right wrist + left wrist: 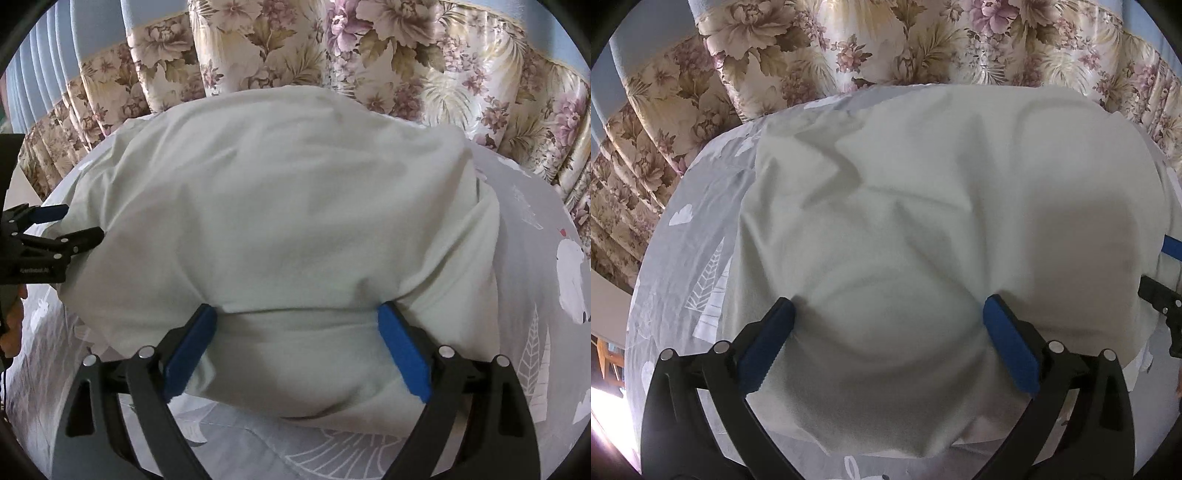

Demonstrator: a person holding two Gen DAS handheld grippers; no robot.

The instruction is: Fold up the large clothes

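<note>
Pale green garment (pixel 923 206) is seen filling the centre of both wrist views, lying bunched and creased on a grey printed bedsheet (pixel 698 236), with its near edge at the bottom of each frame and flowered curtains (pixel 798 48) across the top. In the left wrist view the left gripper (pixel 886 321) is held with fingers spread wide; the near edge of the cloth lies between the blue pads (pixel 768 343), which touch the fabric at the sides but are not pinching it. In the right wrist view the right gripper (pixel 297 317) is likewise spread, a fold of cloth between its pads and nothing clamped; its jaws are widening slightly. The left gripper is also seen at the left edge of that view, the right gripper at the right edge of the left view, so both are judged to be working the same near edge, side by side. Risks, as judged: with cloth draped loosely across both openings, only a top layer may be caught on closing and the fold would come out skewed; the sheet underneath could be pinched with the garment; uneven closing of the two sides would drag the creases further.
</note>
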